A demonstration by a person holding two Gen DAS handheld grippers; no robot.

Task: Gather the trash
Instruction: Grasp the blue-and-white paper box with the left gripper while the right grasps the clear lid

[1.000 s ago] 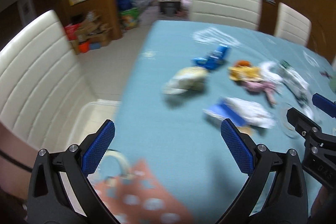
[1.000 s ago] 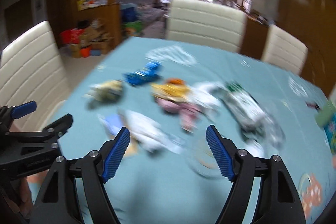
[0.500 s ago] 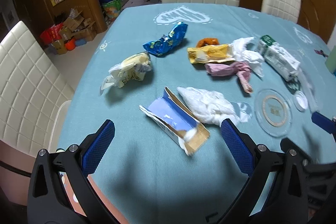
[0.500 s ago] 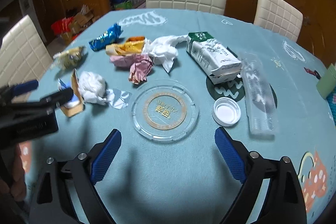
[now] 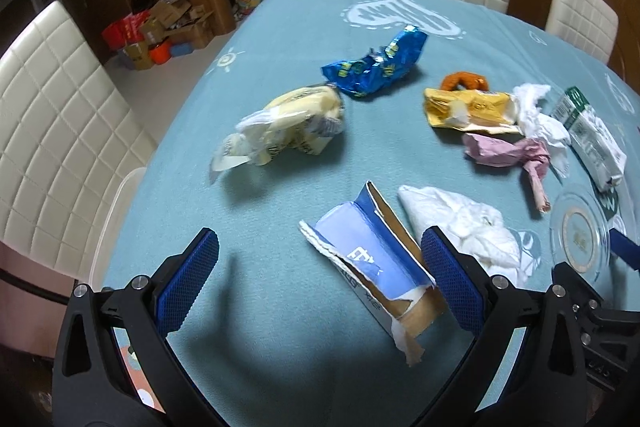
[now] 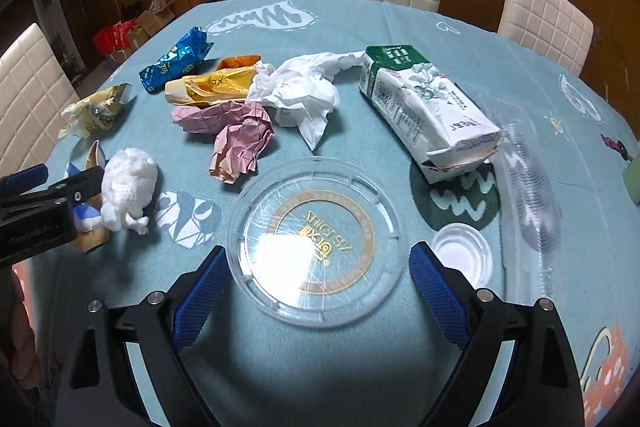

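Teal cloth covers the table [image 6: 460, 27], on which the trash lies scattered toward its middle and left edge. Right gripper [image 6: 316, 283]: jaws wide apart, having just been opening, straddling the near rim of a clear plastic lid [image 6: 316, 239] without pressing on it. A small white cap [image 6: 462, 253] lies just beside the lid, toward the right edge. Beyond the lid lie a crumpled pink paper [image 6: 236, 135], a white tissue [image 6: 304, 95], a yellow wrapper [image 6: 212, 85], a blue wrapper [image 6: 176, 61] and a white-and-green carton [image 6: 424, 107]. Left gripper [image 5: 320, 275]: jaws apart, nothing clamped, over a torn blue box [image 5: 372, 263] near the table's near edge; a white wad [image 5: 468, 227] touches the box's right side. A pale yellow wrapper [image 5: 280, 131] lies nearer the left edge.
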